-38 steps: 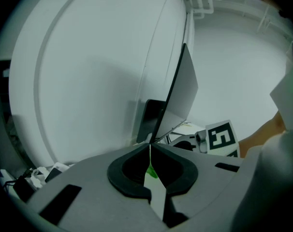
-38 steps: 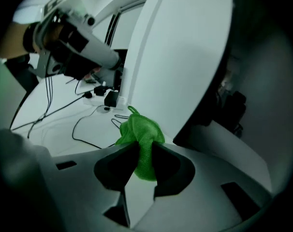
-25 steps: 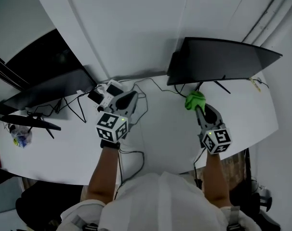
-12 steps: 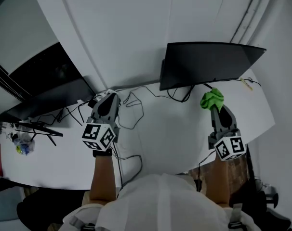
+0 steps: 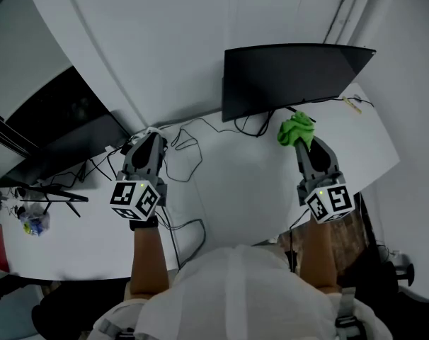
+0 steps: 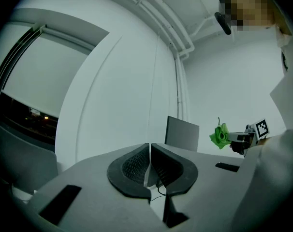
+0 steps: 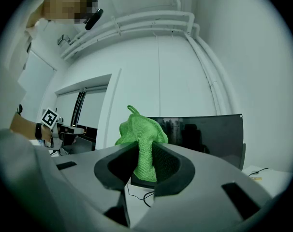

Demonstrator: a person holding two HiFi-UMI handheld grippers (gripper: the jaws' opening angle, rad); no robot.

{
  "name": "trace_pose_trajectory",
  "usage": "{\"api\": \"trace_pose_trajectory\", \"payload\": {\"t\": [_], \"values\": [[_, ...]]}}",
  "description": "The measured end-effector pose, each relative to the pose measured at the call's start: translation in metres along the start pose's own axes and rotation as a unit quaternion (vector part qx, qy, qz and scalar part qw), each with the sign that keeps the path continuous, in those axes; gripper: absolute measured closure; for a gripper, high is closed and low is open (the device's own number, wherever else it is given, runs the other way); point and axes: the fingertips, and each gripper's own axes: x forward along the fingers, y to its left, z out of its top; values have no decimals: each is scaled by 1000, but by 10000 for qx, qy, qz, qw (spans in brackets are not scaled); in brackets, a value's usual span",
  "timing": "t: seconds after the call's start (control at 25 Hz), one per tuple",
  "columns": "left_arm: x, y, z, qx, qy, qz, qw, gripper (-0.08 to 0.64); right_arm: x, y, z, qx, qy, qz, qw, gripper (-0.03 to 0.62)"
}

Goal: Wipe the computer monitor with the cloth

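clamped in the right gripper (image 5: 301,142) jaws: a green cloth (image 5: 296,129), at 6 o'clock of the dark monitor (image 5: 292,76). left gripper (image 6: 150,152) jaws pressed together, empty, above the white bench (image 5: 236,190).

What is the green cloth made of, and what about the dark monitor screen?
Green cloth: looks like soft microfibre with a matte finish. A fine knitted weave and a small loop at the top show, and it folds softly. Monitor: its screen seems to be smooth, glossy plastic or glass, since faint reflections show on the dark face. I can't tell which one.
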Motion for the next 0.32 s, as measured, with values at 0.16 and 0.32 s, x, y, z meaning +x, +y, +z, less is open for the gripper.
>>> {"api": "trace_pose_trajectory", "payload": {"t": [0.16, 0.32], "values": [[0, -5, -1, 10, 0, -59, 10000, 535, -2, 1, -1, -30, 26, 17, 10000, 508], [1, -6, -4, -16, 17, -58, 10000, 535, -2, 2, -2, -54, 42, 32, 10000, 508]]}}
